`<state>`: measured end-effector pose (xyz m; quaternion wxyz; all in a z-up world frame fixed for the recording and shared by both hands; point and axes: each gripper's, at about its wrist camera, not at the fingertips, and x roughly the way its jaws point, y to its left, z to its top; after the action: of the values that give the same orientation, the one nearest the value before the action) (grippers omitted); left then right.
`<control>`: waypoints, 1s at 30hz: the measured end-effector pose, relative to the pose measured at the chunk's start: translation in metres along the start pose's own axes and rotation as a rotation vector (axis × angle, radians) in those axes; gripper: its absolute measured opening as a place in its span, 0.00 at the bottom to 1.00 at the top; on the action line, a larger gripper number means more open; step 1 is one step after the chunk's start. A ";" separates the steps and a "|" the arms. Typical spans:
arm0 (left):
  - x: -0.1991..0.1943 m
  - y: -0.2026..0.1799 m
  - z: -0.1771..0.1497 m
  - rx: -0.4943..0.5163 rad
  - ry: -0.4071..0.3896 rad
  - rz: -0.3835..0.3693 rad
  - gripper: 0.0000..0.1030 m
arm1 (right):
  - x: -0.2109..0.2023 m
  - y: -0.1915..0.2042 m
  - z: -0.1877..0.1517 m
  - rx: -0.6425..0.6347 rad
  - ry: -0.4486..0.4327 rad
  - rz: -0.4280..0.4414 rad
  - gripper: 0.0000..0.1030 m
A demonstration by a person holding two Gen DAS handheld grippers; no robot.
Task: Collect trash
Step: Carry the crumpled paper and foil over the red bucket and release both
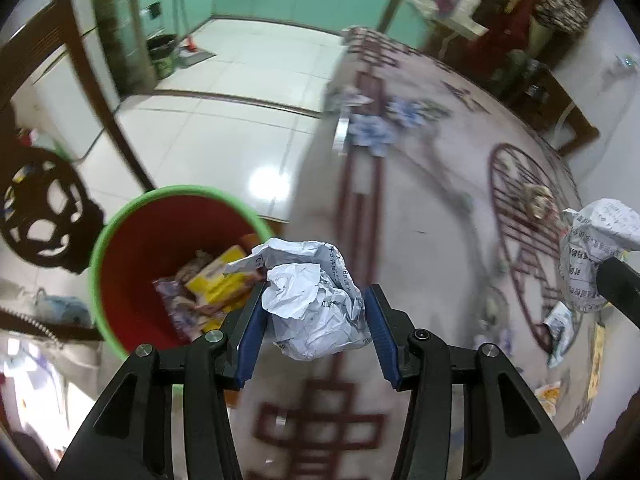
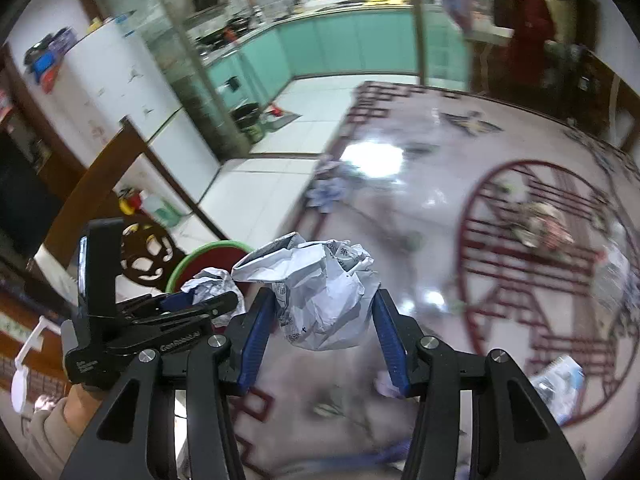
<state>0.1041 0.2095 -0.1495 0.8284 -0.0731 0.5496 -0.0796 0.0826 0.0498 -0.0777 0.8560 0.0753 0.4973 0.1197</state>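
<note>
My left gripper [image 1: 314,304] is shut on a crumpled ball of printed white paper [image 1: 316,300], its blue pads pressing both sides. The ball hangs just right of a red bin with a green rim [image 1: 120,224] that holds yellow and purple wrappers [image 1: 216,284]. My right gripper [image 2: 324,300] is shut on a second crumpled paper ball [image 2: 320,296] over the patterned floor. In the right wrist view the left gripper [image 2: 192,304] shows at lower left with its paper wad [image 2: 212,284] by the bin's rim [image 2: 208,250]. The right gripper's paper ball [image 1: 596,248] shows at the left wrist view's right edge.
More litter lies on the patterned floor: blue-white scraps [image 1: 372,128], a wad inside the red circle motif [image 2: 540,220], a packet [image 2: 560,384] at lower right. A dark carved stool [image 1: 44,216] stands left of the bin. White tiles lead to teal kitchen cabinets [image 2: 352,44].
</note>
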 end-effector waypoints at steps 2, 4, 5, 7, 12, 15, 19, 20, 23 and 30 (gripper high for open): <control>0.000 0.015 0.000 -0.022 0.000 0.020 0.46 | 0.016 0.017 0.004 -0.029 0.018 0.032 0.47; -0.001 0.028 0.000 -0.041 0.000 0.042 0.46 | 0.028 0.029 0.006 -0.050 0.036 0.054 0.47; -0.001 0.036 -0.001 -0.052 0.001 0.054 0.46 | 0.035 0.036 0.007 -0.063 0.047 0.066 0.47; 0.000 0.048 -0.002 -0.070 0.004 0.071 0.46 | 0.051 0.051 0.009 -0.093 0.069 0.087 0.47; 0.004 0.081 -0.001 -0.118 0.013 0.124 0.46 | 0.084 0.077 0.014 -0.150 0.107 0.127 0.47; 0.005 0.092 0.001 -0.127 0.011 0.142 0.46 | 0.099 0.088 0.016 -0.172 0.122 0.142 0.47; 0.010 0.103 0.005 -0.143 0.013 0.144 0.46 | 0.115 0.101 0.020 -0.189 0.142 0.155 0.47; 0.011 0.105 0.007 -0.144 0.013 0.144 0.46 | 0.118 0.103 0.022 -0.191 0.145 0.157 0.47; 0.013 0.108 0.011 -0.143 0.010 0.142 0.46 | 0.124 0.111 0.024 -0.204 0.146 0.162 0.48; 0.012 0.112 0.019 -0.138 -0.013 0.157 0.46 | 0.133 0.119 0.026 -0.215 0.159 0.162 0.48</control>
<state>0.1322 0.3173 -0.1768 0.8286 -0.0874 0.5525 0.0241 0.1529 0.2007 -0.1461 0.8046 0.0135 0.5400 0.2466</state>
